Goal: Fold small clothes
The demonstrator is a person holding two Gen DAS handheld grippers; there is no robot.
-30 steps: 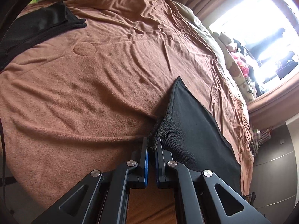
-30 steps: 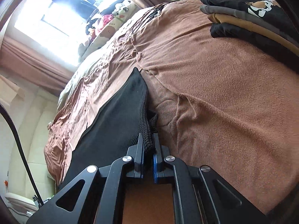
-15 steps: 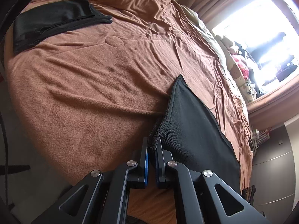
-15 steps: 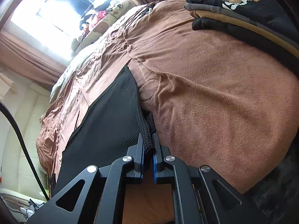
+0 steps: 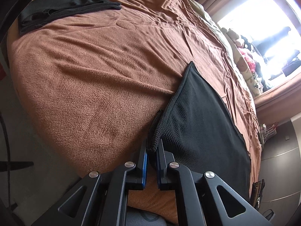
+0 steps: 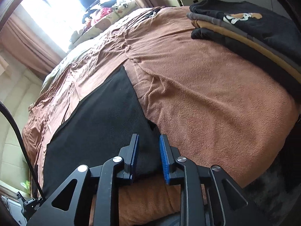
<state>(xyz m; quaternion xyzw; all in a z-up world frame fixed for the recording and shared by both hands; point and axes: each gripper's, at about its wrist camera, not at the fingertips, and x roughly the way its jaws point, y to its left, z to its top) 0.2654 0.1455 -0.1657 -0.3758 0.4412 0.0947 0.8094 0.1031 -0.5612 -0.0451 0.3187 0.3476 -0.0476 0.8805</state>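
A black knit garment [image 5: 203, 120] lies flat on the brown blanket [image 5: 94, 71] near the bed's front edge. My left gripper [image 5: 152, 146] is shut on the garment's thick ribbed corner, which sticks up between the blue pads. In the right wrist view the same garment [image 6: 97, 124] lies spread out. My right gripper [image 6: 148, 143] is open just above the garment's near corner, and nothing is between its blue pads [image 6: 164, 156].
A folded black garment [image 5: 62, 13] lies at the far left of the bed. A stack of folded clothes [image 6: 250, 30] sits at the right. Stuffed toys [image 5: 244, 56] line the bright window side. A nightstand [image 6: 186, 0] stands beyond the bed.
My right gripper has opened and let go of the garment's corner, which dropped onto the blanket. Both grippers have drawn back toward the bed's front edge. The left stays shut on its corner.
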